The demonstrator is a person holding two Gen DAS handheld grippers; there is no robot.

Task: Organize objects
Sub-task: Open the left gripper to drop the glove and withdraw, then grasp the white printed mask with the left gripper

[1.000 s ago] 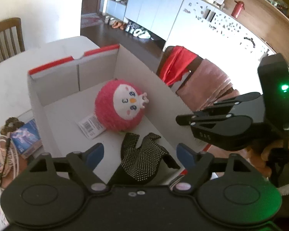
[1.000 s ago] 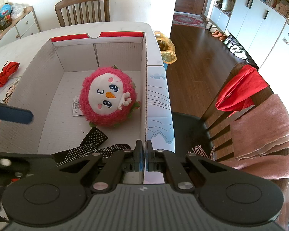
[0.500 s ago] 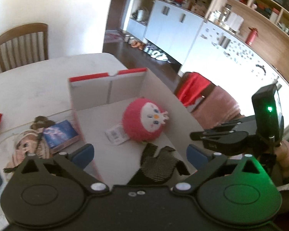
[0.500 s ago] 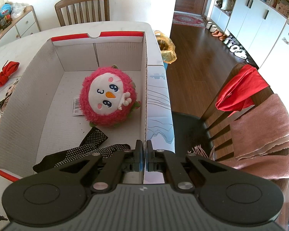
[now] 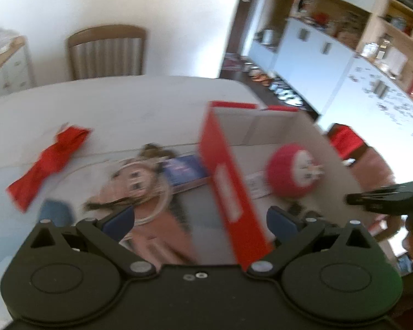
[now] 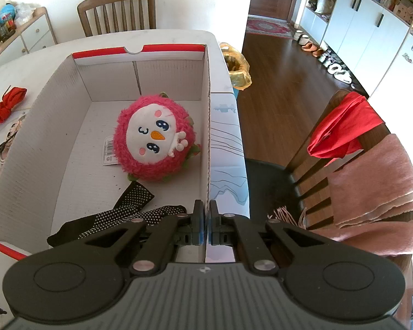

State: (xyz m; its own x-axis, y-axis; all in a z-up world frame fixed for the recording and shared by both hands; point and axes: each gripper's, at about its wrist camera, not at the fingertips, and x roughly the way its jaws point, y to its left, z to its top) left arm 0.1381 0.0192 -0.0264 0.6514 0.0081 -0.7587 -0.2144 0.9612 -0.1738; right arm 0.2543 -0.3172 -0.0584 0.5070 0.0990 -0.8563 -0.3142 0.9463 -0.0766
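Pinching the right wall of the cardboard box (image 6: pixel 140 77), my right tongs (image 6: pixel 205 227) are closed tight on the thin board, one pad inside the box and one outside it. Inside the box, near its middle, I see the pink plush toy (image 6: pixel 155 139) lying face up, with a paper tag (image 6: pixel 108 151) just beside it toward the box's left wall. A black dotted glove (image 6: pixel 129 209) lies on the box floor between the toy and the near wall. My left tongs (image 5: pixel 201 220) stand wide with nothing between the pads, hovering over the box's red left wall, and that view is blurred. Outside the box, just beside that left wall, I make out a doll (image 5: pixel 140 189) lying on the white surface (image 5: pixel 124 104) and a small blue book (image 5: pixel 183 169) touching the box. A red cloth (image 5: pixel 48 162) lies farther out from the box on the same side. Beyond the box's far wall stands a wooden chair (image 6: pixel 117 11).
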